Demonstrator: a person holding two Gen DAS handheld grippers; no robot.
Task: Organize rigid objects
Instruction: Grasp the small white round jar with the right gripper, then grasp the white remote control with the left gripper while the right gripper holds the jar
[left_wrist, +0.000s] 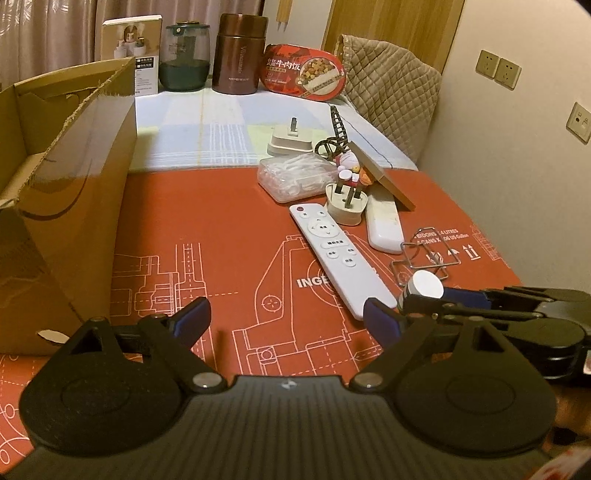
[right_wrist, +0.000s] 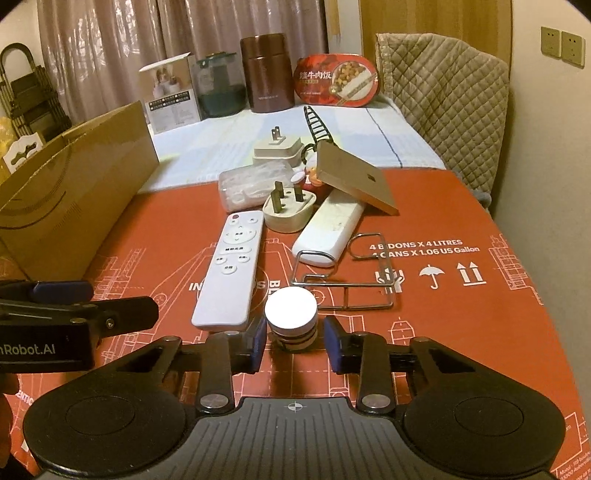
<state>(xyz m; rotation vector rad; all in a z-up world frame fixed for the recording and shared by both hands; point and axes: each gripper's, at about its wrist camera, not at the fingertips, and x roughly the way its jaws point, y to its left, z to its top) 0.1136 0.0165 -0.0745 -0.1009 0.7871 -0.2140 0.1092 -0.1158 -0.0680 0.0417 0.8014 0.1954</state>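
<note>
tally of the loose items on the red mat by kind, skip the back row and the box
Remotes: 2, one with buttons up, one plain side up
Plug adapters: 2, near, far
Wire rack: 1
Small white-lidded jar: 1
Clear plastic box: 1
Tan flat panel: 1
Total: 8
</note>
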